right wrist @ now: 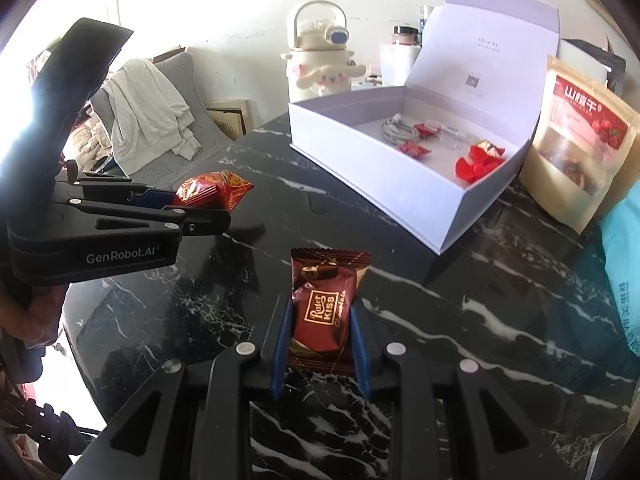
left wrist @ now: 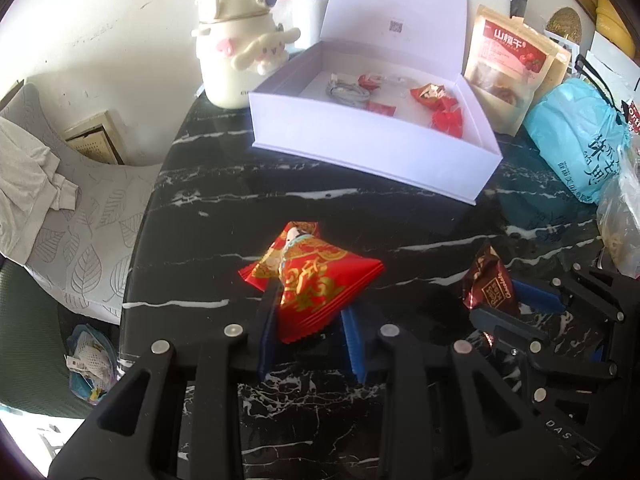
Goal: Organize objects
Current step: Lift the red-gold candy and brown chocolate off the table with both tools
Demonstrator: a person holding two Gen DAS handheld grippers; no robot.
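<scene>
Two sweets are held over the black table: a red candy low in the frame's centre, clamped by the left gripper, and a brown chocolate pinched by the right gripper. The open white box sits upper right.

The left wrist view sits low behind its own fingers, close over the black marble table, facing the open white box ahead. The right wrist view looks the same way from farther right, with the left gripper at its left. Both share table, box and cream kettle.
</scene>
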